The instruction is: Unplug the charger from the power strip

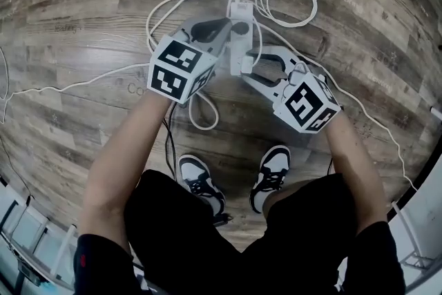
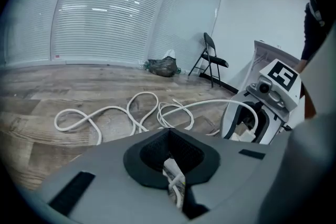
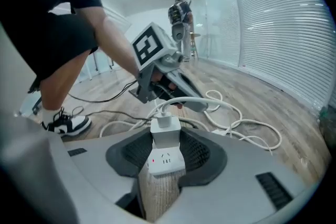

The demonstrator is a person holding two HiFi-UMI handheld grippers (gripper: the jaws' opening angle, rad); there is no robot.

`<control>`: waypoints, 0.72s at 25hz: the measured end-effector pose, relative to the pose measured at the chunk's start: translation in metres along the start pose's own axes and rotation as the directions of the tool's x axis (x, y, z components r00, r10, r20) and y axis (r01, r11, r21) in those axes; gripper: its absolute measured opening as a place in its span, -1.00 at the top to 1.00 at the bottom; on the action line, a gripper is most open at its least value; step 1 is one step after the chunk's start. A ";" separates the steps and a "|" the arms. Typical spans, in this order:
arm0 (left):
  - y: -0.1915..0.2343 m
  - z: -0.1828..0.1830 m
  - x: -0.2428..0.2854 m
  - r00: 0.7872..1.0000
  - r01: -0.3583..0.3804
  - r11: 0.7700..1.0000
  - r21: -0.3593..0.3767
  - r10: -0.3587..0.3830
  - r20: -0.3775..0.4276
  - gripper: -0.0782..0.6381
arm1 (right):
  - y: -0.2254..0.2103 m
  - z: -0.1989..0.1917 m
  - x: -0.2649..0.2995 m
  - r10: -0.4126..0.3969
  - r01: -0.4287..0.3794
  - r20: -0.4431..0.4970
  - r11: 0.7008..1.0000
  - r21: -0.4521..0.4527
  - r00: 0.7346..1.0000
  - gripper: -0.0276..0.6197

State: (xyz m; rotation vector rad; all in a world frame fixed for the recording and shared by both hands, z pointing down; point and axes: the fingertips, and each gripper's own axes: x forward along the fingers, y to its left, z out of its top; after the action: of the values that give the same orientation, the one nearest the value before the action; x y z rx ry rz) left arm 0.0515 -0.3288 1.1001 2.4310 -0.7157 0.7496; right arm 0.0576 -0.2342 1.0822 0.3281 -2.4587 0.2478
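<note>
We see the charger (image 3: 165, 131) as a small white cube plugged into the power strip (image 3: 166, 161), with a white cable (image 3: 163, 110) leaving its top. The power strip is white too, with a free socket and a small red light on the face nearest us. In the head view it lies mid-scene, just beyond the person's black-and-white shoes (image 1: 273, 173), between the two tools.

The right tool (image 1: 257, 70) has its jaws set wide on the strip's near end, pads against its sides, with the charger standing between them. The left tool (image 1: 233, 28), to the left and a little farther off, is pressed together on the white cable.

The floor (image 1: 83, 24) is grey-brown wood planking, with loops of white cord (image 2: 142, 94) strewn over its far side. Across the room we see slatted blinds (image 2: 100, 23), a black folding chair (image 2: 211, 63) and a dark bundle (image 2: 162, 66) by the wall.
</note>
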 end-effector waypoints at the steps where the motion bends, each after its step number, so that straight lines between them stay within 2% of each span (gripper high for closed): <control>1: -0.002 0.010 -0.013 1.000 -0.020 1.000 -0.010 0.020 0.015 0.73 | -0.003 0.014 -0.012 -0.023 0.021 0.036 0.999 0.044 0.999 0.39; 6: -0.032 0.061 -0.093 0.996 -0.082 0.997 0.005 0.081 0.042 0.73 | -0.002 0.092 -0.089 -0.110 0.063 0.175 0.965 0.255 0.978 0.39; 9: -0.056 0.110 -0.153 0.983 -0.148 0.988 0.037 0.143 0.111 0.73 | 0.007 0.139 -0.146 -0.143 0.055 0.231 0.935 0.349 0.962 0.39; 12: -0.089 0.161 -0.216 0.969 -0.197 0.978 0.075 0.182 0.169 0.73 | 0.012 0.193 -0.207 -0.212 0.065 0.300 0.898 0.435 0.930 0.39; 15: -0.126 0.197 -0.286 0.957 -0.215 0.976 0.045 0.201 0.210 0.73 | 0.026 0.240 -0.262 -0.277 0.092 0.327 0.871 0.483 0.904 0.39; 18: -0.160 0.222 -0.355 0.945 -0.249 0.968 -0.007 0.244 0.219 0.73 | 0.048 0.286 -0.310 -0.301 0.098 0.339 0.858 0.505 0.891 0.39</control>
State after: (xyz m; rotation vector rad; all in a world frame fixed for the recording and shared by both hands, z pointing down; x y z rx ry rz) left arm -0.0245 -0.2226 0.6711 2.4958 -1.1205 0.5869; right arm 0.1166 -0.2076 0.6628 0.9363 -2.7129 0.7690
